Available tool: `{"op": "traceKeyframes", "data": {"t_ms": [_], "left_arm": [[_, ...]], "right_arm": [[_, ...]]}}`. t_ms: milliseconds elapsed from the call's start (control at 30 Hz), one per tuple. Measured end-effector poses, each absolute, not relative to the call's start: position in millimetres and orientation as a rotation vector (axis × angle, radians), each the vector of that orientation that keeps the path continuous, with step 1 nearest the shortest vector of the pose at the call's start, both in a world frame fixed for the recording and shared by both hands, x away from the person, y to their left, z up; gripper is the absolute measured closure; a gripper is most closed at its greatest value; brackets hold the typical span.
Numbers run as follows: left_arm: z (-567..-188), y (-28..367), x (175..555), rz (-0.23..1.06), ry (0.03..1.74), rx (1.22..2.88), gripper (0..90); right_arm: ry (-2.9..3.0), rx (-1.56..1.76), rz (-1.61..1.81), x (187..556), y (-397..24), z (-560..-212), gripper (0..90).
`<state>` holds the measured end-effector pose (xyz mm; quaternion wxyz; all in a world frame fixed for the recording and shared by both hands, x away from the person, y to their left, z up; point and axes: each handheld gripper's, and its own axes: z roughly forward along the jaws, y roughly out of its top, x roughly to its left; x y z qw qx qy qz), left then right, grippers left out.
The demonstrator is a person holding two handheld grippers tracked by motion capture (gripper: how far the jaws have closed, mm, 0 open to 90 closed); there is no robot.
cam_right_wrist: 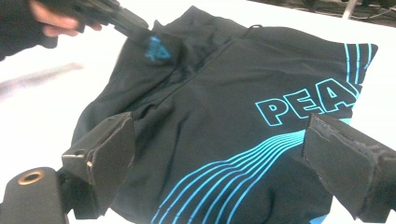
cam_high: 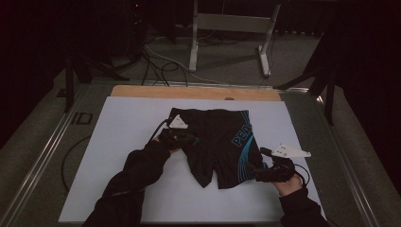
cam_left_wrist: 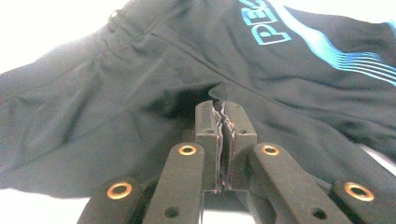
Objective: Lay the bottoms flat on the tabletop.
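Shorts (cam_high: 222, 142) flat on white counter (cam_high: 118, 142) | left claw (cam_left_wrist: 223, 122) clamped on fabric at one leg's edge | right claw (cam_right_wrist: 224, 154) apart over other leg | advice: pinch both layers, lift evenly.

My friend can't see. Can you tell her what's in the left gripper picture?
The left gripper has its two black jaws pinched shut on the edge of black shorts. The shorts have blue letters and stripes and lie on a white table.
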<state>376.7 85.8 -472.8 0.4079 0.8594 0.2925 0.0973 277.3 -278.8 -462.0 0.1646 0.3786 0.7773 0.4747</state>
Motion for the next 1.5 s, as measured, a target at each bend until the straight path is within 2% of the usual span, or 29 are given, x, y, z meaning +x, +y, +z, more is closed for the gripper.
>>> {"op": "traceKeyframes", "data": {"t_ms": [267,500,567,600,667,733,867,933,1067,1133,1233,1433,1500], "left_arm": [[-451,126,315,0.304,0.834,2.13,87.3],[-470,156,262,0.339,1.035,2.048,86.2],[-476,168,251,0.341,1.107,2.003,81.3],[-478,174,247,0.338,1.118,1.993,75.9],[-481,187,244,0.345,1.152,1.976,58.4],[-486,200,243,0.343,1.115,1.954,53.2],[-495,206,244,0.371,0.961,2.034,53.2],[-501,204,245,0.339,0.862,2.089,53.2],[-513,201,259,0.334,0.86,2.207,51.5],[-517,203,268,0.267,0.857,2.202,51.1],[-517,201,276,0.251,0.787,2.237,51.1],[-520,195,288,0.132,0.685,2.259,47.7],[-518,195,289,0.088,0.684,2.238,54.6]], "right_arm": [[2.212,1.064,1.341,266,-282,-459,10.0],[2.203,1.073,1.344,261,-284,-458,10.0],[2.206,1.07,1.339,260,-284,-458,10.0],[2.206,1.071,1.337,259,-283,-458,10.0],[2.209,1.071,1.336,258,-284,-459,10.0],[2.208,1.072,1.338,259,-283,-460,10.0],[2.215,1.07,1.332,259,-282,-462,10.0],[2.22,1.075,1.335,260,-282,-463,10.0],[2.236,1.068,1.326,261,-280,-465,10.0],[2.242,1.062,1.328,261,-278,-466,10.0],[2.249,1.05,1.321,261,-277,-466,10.0],[2.249,1.057,1.323,262,-278,-466,10.0],[2.247,1.056,1.329,262,-278,-466,10.0]]}}
